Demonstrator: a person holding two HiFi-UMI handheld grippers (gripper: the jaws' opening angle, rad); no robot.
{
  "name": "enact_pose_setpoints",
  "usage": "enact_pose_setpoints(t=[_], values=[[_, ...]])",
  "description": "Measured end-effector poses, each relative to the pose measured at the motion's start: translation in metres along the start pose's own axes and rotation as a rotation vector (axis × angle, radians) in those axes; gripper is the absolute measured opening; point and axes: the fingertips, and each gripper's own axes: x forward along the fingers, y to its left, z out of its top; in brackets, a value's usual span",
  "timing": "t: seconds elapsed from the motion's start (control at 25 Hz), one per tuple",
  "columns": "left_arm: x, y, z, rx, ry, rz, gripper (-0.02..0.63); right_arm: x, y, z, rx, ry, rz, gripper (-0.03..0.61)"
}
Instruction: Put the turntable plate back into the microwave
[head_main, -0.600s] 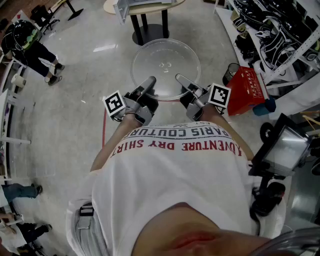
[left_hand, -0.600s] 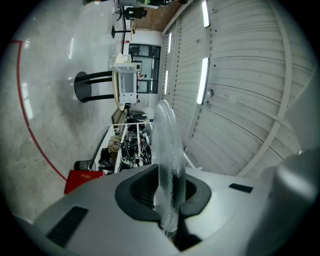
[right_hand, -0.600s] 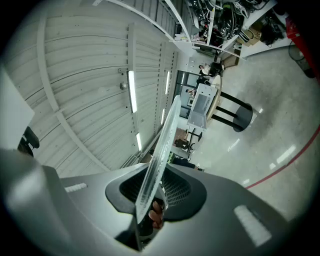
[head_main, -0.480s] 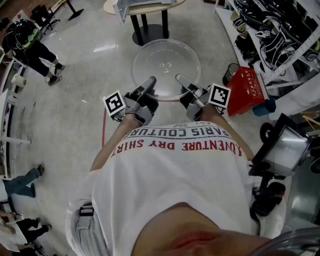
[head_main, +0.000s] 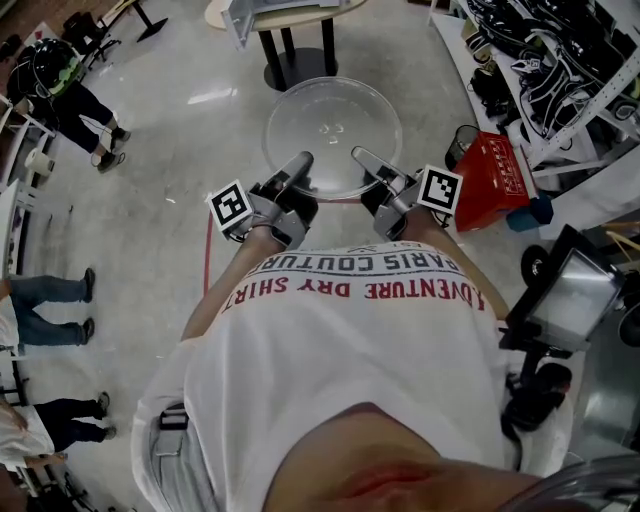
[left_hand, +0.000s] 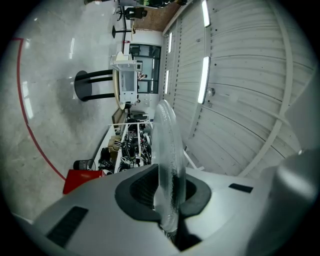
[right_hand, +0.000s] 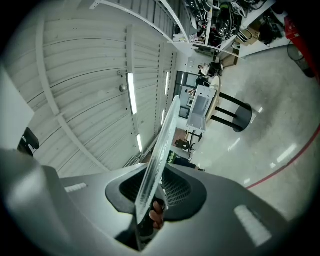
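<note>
The clear glass turntable plate (head_main: 332, 135) is held out level in front of the person, above the floor. My left gripper (head_main: 303, 160) is shut on its near left rim, and my right gripper (head_main: 358, 156) is shut on its near right rim. In the left gripper view the plate (left_hand: 167, 150) shows edge-on, pinched between the dark pads (left_hand: 145, 190). The right gripper view shows the same rim (right_hand: 160, 145) edge-on between the pads (right_hand: 177, 192). A white microwave (left_hand: 124, 80) stands on a round table ahead, small in the right gripper view too (right_hand: 200, 107).
The round pedestal table (head_main: 290, 35) stands just beyond the plate. A red box (head_main: 492, 180) and a cluttered shelf (head_main: 560, 70) are at the right. A monitor on a wheeled stand (head_main: 565, 300) is near right. People stand at the left (head_main: 60, 90).
Both grippers and the plate have kept still. People at the left edge of the head view have walked a little.
</note>
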Motion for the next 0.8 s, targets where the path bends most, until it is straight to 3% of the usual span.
enact_pose_setpoints(t=[0.24,0.48,0.64,0.8], values=[[-0.003,0.012,0.009,-0.018,-0.038,-0.023,0.025,-0.001,-0.005,0.002,-0.002,-0.033,0.039,0.064],[0.011,0.061,0.009,-0.023,-0.089,-0.005,0.025,-0.020,-0.056,0.010,0.032,-0.034,0.035,0.064],[0.005,0.089,0.026,-0.033,-0.096,-0.008,0.025,-0.002,-0.083,-0.005,0.046,-0.013,0.037,0.063],[0.083,0.089,0.064,-0.056,-0.080,0.051,0.025,0.026,-0.103,0.070,0.112,-0.019,0.010,0.064]])
